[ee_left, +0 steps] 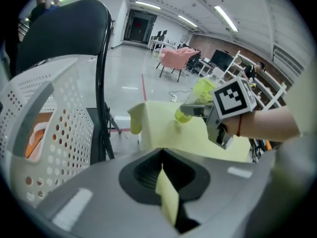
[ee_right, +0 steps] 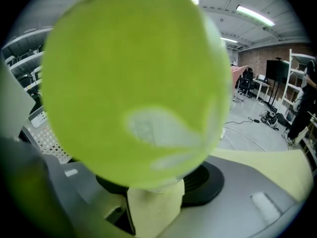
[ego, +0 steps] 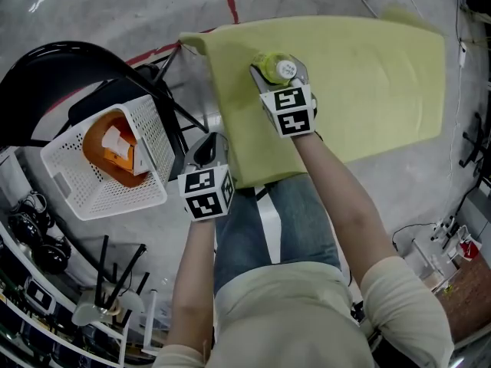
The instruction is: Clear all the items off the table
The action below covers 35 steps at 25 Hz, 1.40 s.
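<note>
Meanwhile, the right hand-held gripper (ego: 281, 77) is clasping the upright green bottle (ego: 270, 63) on the yellow table (ego: 383, 75), jaws wide. The left hand-held gripper (ego: 207, 149), shut and empty, is hovering beside the white basket (ego: 77, 182). A shallow hold on that round body is risking a slip.

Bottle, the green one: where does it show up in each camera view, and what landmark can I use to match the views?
Head view: the bottle is at top centre, over the left part of the table.
Left gripper view: right of centre, above the table.
Right gripper view: it fills most of the picture.
Shared landmark: the white basket, at the left in every view.
</note>
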Each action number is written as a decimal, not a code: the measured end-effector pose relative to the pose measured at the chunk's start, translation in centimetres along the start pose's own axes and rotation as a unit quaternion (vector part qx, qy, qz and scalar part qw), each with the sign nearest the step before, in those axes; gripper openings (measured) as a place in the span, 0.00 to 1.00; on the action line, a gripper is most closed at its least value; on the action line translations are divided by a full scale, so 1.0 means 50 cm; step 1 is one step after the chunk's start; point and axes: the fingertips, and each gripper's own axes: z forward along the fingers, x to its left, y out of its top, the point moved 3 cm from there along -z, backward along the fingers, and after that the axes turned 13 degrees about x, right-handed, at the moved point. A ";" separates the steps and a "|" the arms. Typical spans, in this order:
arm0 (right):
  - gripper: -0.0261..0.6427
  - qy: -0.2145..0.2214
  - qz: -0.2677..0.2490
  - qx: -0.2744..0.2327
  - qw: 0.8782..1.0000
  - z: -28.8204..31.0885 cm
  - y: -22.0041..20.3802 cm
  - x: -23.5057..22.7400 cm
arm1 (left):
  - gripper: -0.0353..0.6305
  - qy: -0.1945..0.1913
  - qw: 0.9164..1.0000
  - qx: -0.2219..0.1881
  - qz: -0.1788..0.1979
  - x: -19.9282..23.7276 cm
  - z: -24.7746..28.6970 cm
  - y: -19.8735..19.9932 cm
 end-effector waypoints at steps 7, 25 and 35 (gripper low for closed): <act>0.43 -0.003 -0.004 -0.001 1.000 -0.069 0.023 0.018 | 0.07 0.003 1.000 -0.013 0.002 -0.008 -0.053 0.013; 0.43 -0.009 -0.016 -0.024 1.000 -0.258 0.067 0.079 | 0.07 0.014 0.999 -0.045 0.009 -0.020 -0.202 0.011; 0.43 -0.004 -0.037 -0.034 0.999 -0.359 0.075 0.155 | 0.07 0.024 0.998 -0.066 0.001 0.003 -0.290 -0.018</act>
